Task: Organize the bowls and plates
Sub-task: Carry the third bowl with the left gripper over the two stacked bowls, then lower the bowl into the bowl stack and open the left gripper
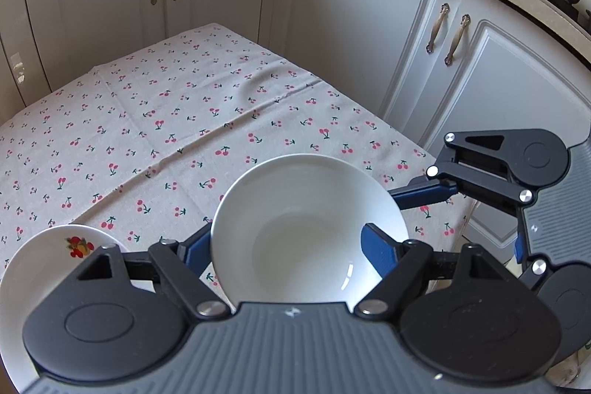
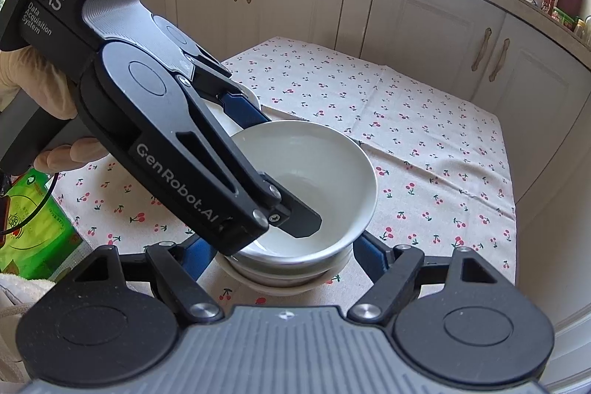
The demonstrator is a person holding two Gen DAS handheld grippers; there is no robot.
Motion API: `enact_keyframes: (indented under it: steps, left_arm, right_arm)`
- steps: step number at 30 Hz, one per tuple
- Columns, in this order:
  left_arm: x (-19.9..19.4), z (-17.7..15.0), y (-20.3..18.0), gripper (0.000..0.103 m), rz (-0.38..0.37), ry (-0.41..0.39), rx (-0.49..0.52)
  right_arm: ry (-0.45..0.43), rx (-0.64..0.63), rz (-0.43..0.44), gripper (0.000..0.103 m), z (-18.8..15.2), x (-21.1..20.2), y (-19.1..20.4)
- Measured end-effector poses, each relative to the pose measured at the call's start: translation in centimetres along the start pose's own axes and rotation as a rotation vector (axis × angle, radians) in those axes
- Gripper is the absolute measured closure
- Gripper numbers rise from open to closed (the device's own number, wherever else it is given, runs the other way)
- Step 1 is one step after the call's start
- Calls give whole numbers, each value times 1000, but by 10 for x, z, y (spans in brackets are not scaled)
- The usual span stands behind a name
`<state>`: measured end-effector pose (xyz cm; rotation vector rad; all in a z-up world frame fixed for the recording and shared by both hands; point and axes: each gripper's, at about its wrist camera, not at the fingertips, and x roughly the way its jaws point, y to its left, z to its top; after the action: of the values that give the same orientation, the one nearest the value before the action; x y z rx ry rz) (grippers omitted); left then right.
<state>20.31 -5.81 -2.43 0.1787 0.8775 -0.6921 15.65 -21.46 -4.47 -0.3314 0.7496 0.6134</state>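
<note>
Left hand-held gripper [image 2: 255, 172] is gripping the rim of the top white bowl [image 2: 325, 180], one blue finger [image 1: 380, 252] inside and the other outside the wall. That bowl is sitting nested in a stack of bowls [image 2: 284, 277] on the cherry-print cloth [image 1: 184, 120] covering the counter. Right hand-held gripper [image 2: 284, 257] is spreading its fingers apart on either side of the stack's base. A fruit-patterned plate [image 1: 40, 268] is lying just beside the stack.
</note>
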Motion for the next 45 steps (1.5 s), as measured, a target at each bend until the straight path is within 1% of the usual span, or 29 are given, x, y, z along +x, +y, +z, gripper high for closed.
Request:
enact_keyframes:
  steps: [14, 20, 21, 22, 23, 29, 31, 34, 38, 41, 45]
  left_arm:
    - [5, -3, 3, 21, -2, 10, -6]
    - [1, -1, 4, 19, 1, -10, -6]
    - [-2, 0, 3, 19, 3, -17, -4]
    - [-4, 0, 3, 16, 6, -24, -2]
    - [-7, 1, 2, 15, 10, -33, 1]
    - [-24, 2, 3, 13, 41, -85, 7]
    - [-31, 0, 5, 12, 45, -105, -1]
    - [-39, -6, 9, 10, 52, -128, -19]
    - [-48, -15, 12, 10, 53, -146, -41]
    - [-53, -25, 10, 10, 63, -166, -26]
    - [-59, -42, 4, 8, 66, -173, 19]
  right_arm:
    - [9, 14, 16, 19, -3, 3, 0]
    - [0, 6, 15, 18, -4, 2, 2]
    - [-3, 5, 16, 13, -3, 2, 2]
    - [-17, 3, 16, 4, -4, 0, 2]
    - [-35, 2, 15, 1, -4, -3, 2]
    - [-129, -21, 46, 0, 0, -21, 5]
    - [-133, -27, 58, 0, -1, -21, 6]
    - [-116, -30, 81, 0, -4, -16, 9]
    - [-108, -45, 60, 0, -10, -13, 12]
    - [-113, -30, 68, 0, -10, -17, 9]
    - [-120, -23, 41, 0, -15, -23, 4]
